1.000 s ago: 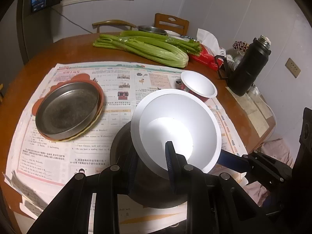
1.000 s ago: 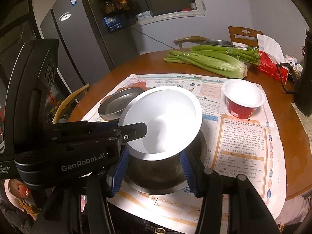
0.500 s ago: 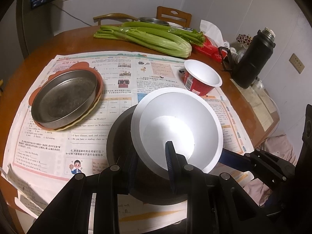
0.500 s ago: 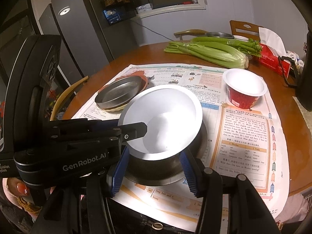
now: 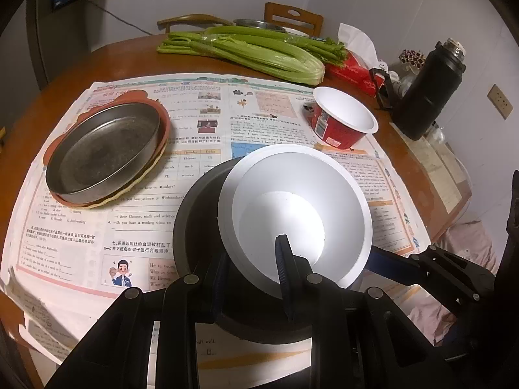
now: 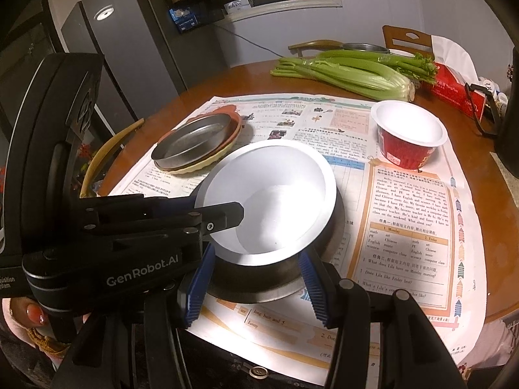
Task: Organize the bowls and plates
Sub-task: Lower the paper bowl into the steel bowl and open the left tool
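My left tongs (image 5: 253, 275) are clenched on the near rim of the white bowl (image 5: 298, 207), one finger inside it, one outside. The bowl hangs tilted, partly inside the steel bowl (image 6: 282, 275) on the newspaper (image 5: 129, 220). My right tongs (image 6: 256, 288) straddle the steel bowl's near wall; I cannot tell whether the pads press it. To nest well, I should level the white bowl, centre it over the steel one, lower until it seats, then release. The red cup (image 5: 340, 123) and pan stack (image 5: 103, 152) wait well apart.
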